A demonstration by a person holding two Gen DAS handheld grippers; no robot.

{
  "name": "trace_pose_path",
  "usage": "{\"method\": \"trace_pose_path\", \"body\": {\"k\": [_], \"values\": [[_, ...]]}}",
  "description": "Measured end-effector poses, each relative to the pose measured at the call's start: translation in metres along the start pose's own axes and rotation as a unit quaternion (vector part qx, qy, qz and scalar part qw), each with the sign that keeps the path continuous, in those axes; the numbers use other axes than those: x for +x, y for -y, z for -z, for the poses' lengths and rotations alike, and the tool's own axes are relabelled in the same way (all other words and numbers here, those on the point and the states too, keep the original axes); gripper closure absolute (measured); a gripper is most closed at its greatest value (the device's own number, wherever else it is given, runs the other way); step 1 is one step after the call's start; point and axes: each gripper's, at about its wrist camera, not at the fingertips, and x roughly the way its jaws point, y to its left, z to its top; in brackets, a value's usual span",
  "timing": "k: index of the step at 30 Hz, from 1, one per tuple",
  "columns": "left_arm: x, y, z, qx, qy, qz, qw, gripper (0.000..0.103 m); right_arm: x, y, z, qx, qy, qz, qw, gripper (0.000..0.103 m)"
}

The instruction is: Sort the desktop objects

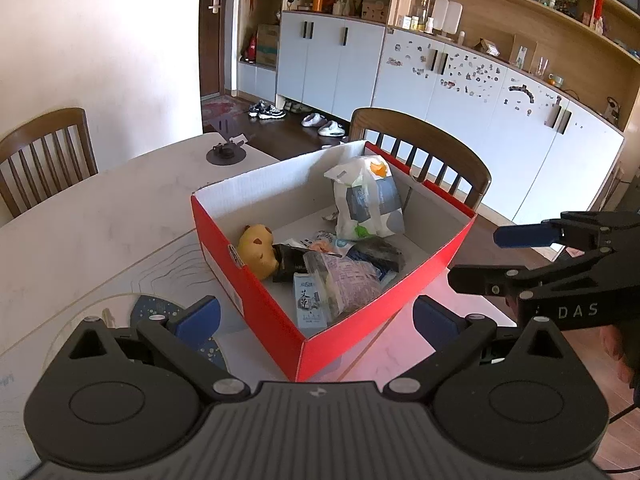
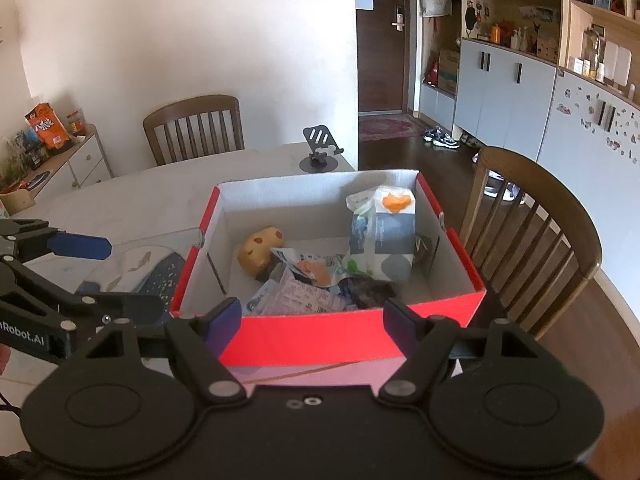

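Note:
A red cardboard box (image 1: 256, 300) (image 2: 320, 340) with a white inside stands on the pale table (image 1: 100, 220). In it lie a yellow plush toy (image 1: 256, 248) (image 2: 258, 250), a white printed bag (image 1: 368, 200) (image 2: 384, 232) leaning at the far side, a clear printed packet (image 1: 344, 280) (image 2: 296, 296), a small blue-white carton (image 1: 310, 304) and some dark items. My left gripper (image 1: 316, 316) (image 2: 132, 278) hangs open at the box's near corner, nothing between its fingers. My right gripper (image 1: 476, 256) (image 2: 312, 320) stands open before the box's near red wall, also empty.
A dark phone stand (image 1: 226, 154) (image 2: 320, 152) sits on the table behind the box. A dark blue patterned mat (image 2: 160, 276) lies left of the box. Wooden chairs (image 1: 432, 152) (image 2: 196, 124) flank the table. A side cabinet (image 2: 60, 160) with snacks stands far left.

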Motion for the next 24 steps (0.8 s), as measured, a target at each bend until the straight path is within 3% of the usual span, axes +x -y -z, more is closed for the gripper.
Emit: {"method": "trace_pose_path", "body": {"k": [24], "values": [[0.0018, 0.0, 0.01, 0.015, -0.002, 0.006, 0.9999, 0.0, -0.0006, -0.0073, 0.0108, 0.011, -0.001, 0.004, 1.0, 0.025]]}}
